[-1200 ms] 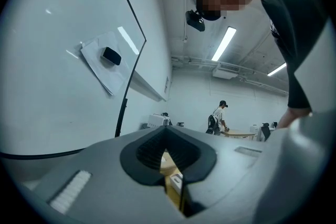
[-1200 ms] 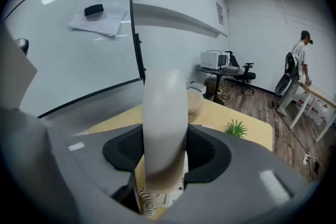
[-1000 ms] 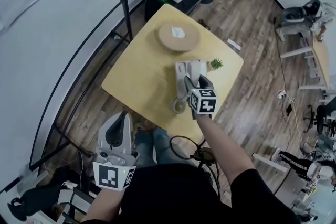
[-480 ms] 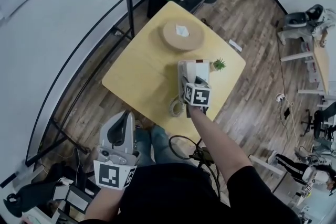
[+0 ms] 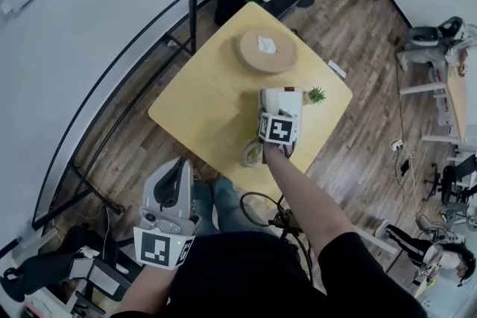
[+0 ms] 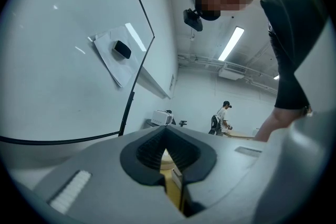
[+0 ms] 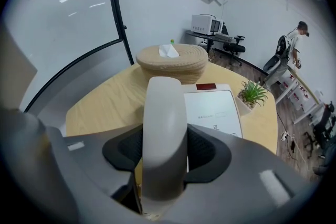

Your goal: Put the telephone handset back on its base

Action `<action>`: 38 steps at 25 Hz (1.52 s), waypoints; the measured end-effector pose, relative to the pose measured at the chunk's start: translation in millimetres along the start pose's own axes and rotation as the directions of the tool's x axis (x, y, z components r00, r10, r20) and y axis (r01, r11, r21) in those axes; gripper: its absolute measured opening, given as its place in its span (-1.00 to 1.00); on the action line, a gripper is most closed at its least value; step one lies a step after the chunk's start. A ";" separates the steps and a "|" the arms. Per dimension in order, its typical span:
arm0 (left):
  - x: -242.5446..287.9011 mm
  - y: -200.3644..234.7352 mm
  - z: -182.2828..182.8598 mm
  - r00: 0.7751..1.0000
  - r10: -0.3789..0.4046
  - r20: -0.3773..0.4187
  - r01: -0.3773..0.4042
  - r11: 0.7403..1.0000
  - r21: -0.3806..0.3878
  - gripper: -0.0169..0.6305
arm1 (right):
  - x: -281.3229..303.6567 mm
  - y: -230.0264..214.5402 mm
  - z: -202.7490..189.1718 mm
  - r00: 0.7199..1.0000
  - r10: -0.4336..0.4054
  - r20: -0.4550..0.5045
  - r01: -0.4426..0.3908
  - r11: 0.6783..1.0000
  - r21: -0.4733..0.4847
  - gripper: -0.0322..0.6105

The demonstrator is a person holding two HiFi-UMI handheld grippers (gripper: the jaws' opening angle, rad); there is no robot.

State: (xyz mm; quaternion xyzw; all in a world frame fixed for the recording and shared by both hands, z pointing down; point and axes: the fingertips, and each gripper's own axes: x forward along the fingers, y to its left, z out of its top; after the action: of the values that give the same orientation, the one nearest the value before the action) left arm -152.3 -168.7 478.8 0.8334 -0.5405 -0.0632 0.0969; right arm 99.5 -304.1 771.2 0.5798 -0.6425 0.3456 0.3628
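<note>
Parked low at left, off the table [image 5: 200, 109], left gripper [image 5: 177, 169] pinched together on nothing, out of the way of the work; clamped on the handset [image 7: 164, 105] at mid-length, right gripper [image 7: 164, 157] wide to span it; lined up lengthwise over the left side of the base [image 7: 212, 107], likely for seating; not visibly down yet.

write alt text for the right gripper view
The right gripper clamps a grey handset in its fingers, the white base just beyond on a yellow table. A woven basket sits behind the base, a small plant to its right.
</note>
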 end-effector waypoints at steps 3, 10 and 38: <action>-1.1 2.1 -3.2 1.000 0.005 -0.005 -0.005 1.000 -0.007 -0.95 | 1.4 0.3 0.2 1.000 -0.024 -0.010 0.024 1.000 -0.014 -0.20; 1.7 3.9 3.3 1.000 -0.001 0.010 0.001 1.000 -0.005 -0.95 | 4.4 2.0 4.7 0.999 0.007 -0.050 -0.008 1.000 -0.025 -0.17; 34.3 -52.2 125.2 0.973 -0.165 0.163 0.143 0.980 0.135 -0.95 | -371.3 44.2 123.6 0.678 0.241 0.694 -0.024 0.951 -0.307 -0.82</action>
State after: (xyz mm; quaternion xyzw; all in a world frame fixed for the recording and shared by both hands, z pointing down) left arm -118.3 -190.9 344.9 0.8685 -0.4834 -0.1096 -0.0069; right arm 71.4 -223.6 386.8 0.5643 -0.8150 0.0223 0.1297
